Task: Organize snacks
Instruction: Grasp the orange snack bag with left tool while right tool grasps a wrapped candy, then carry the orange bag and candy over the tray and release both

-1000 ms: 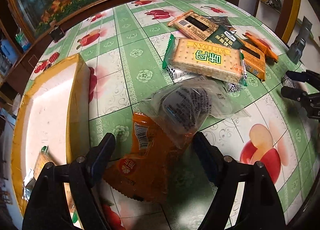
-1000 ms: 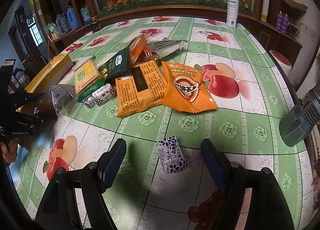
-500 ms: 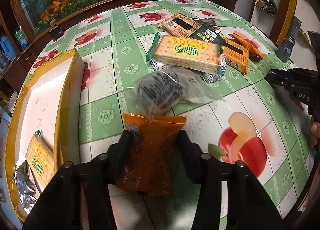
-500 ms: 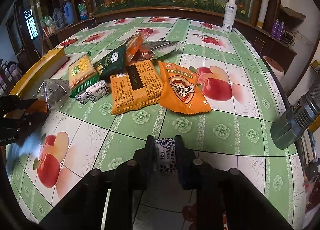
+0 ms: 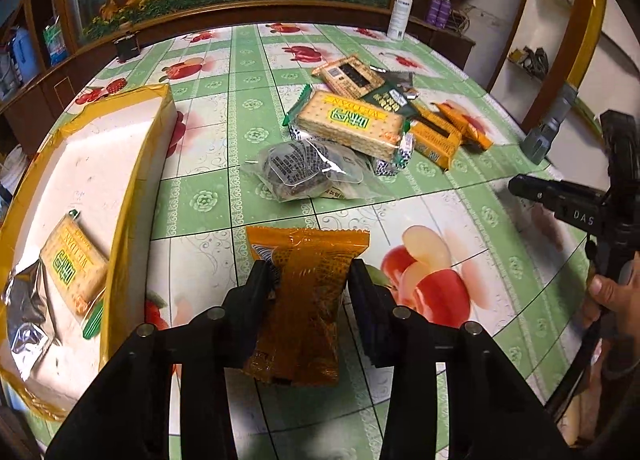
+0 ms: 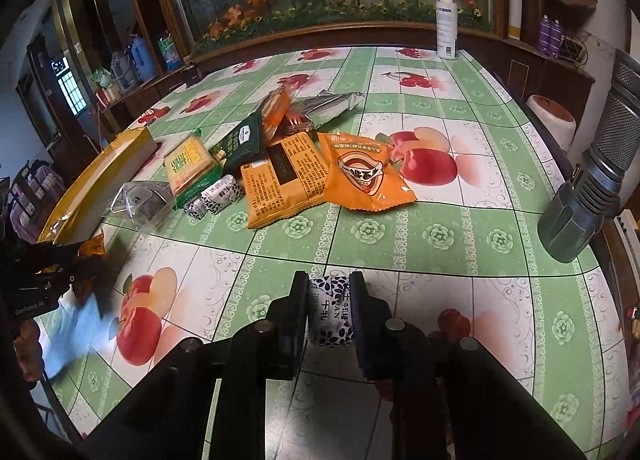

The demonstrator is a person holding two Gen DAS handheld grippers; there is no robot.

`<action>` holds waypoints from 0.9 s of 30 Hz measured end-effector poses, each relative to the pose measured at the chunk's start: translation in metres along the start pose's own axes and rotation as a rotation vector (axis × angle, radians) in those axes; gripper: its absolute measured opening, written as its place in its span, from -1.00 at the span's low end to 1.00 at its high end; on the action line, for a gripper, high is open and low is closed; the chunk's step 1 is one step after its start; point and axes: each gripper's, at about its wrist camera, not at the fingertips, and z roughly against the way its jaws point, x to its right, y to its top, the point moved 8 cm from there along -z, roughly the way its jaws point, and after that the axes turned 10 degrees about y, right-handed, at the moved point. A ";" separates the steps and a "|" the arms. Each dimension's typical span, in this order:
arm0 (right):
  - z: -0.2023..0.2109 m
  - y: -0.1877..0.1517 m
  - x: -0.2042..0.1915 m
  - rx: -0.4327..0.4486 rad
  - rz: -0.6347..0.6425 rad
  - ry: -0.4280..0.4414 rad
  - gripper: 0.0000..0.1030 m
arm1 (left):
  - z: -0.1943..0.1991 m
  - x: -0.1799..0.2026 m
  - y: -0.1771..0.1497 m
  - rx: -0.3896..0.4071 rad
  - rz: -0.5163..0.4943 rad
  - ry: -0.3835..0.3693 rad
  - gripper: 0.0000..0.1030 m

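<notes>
Two snacks held, one in each hand-held gripper

Our left hand-held gripper (image 5: 308, 280) has just been closing, and its jaws now squeeze an orange snack packet (image 5: 306, 300) near us, above the desk (image 5: 208, 163). Our right hand-held gripper (image 6: 330, 296) is clenched tight on a small white candy with dark blue leaves (image 6: 330, 310). Far from us, a pile of snacks sits in the middle of the desk: a cracker pack (image 5: 352, 125), a clear-wrapped dark cake (image 5: 304, 171) and an orange pouch (image 6: 362, 175). On the left, a yellow-edged box (image 5: 120, 195) holds another cracker pack (image 5: 72, 260).
</notes>
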 end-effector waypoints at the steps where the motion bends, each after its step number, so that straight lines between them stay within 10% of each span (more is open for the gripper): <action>1: 0.003 0.001 -0.003 0.006 -0.007 0.017 -0.59 | 0.003 -0.001 0.000 0.005 0.014 -0.005 -0.26; 27: -0.020 0.038 -0.180 0.018 0.073 0.437 -0.60 | 0.068 -0.136 -0.013 0.146 0.350 0.183 -0.26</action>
